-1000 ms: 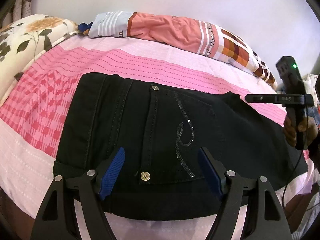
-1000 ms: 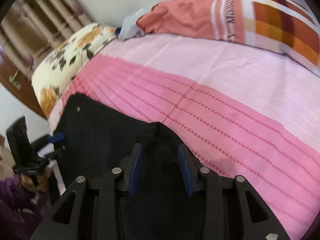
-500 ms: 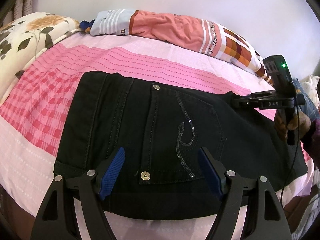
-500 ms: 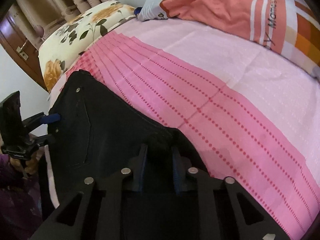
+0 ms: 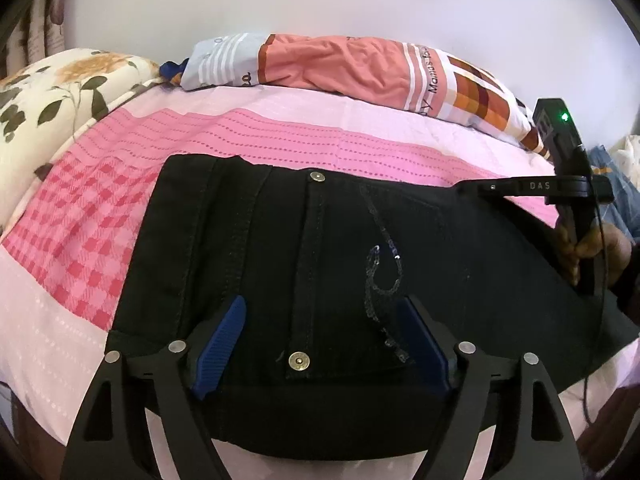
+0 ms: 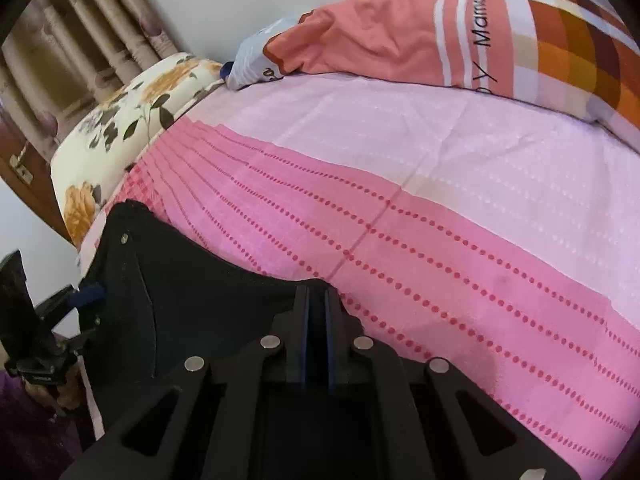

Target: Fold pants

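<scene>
Black pants (image 5: 320, 260) lie flat on the pink bedsheet (image 5: 80, 260), back pocket with a sequin swirl facing up. My left gripper (image 5: 322, 304) hovers over the waistband near the bed's front edge. Its jaws are opening wide, and the blue pads press on nothing. My right gripper (image 6: 316, 292) is shut on the far edge of the pants (image 6: 180, 300), with black fabric pinched between its pads. In the left wrist view the right gripper (image 5: 464, 190) reaches in from the right, with a hand (image 5: 592, 248) on its handle. The left gripper (image 6: 86, 294) shows at the pants' left end.
A salmon and orange pillow (image 5: 360, 68) lies along the wall at the back of the bed. A floral pillow (image 5: 60, 92) sits at the back left. Curtains (image 6: 80, 52) hang behind it. Pink sheet (image 6: 440, 220) stretches beyond the pants.
The right gripper's jaws closed from partly open onto the pants' far edge, and it moved in and down to that edge. The left gripper stayed nearly still.
</scene>
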`<action>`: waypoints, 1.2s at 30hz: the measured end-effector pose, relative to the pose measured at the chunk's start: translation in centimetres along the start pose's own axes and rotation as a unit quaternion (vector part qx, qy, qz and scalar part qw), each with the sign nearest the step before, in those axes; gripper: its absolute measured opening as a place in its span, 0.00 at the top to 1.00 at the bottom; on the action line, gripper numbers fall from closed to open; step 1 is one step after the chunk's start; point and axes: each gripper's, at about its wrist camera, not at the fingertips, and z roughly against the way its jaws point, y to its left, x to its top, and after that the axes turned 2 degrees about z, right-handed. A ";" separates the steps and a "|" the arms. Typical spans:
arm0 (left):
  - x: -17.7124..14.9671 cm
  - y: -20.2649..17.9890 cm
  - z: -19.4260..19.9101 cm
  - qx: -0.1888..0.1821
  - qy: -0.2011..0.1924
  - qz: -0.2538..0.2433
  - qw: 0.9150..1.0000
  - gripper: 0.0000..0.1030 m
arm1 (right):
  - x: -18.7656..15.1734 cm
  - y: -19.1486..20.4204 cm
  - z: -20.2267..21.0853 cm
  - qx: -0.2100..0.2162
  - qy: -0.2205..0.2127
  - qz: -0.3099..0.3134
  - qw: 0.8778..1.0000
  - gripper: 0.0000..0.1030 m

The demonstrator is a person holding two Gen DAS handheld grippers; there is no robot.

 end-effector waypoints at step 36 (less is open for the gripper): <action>6.5 11.0 -2.2 -0.156 0.105 -0.051 0.981 0.72 | -10.4 5.7 4.6 0.019 -0.049 -0.161 0.986 0.70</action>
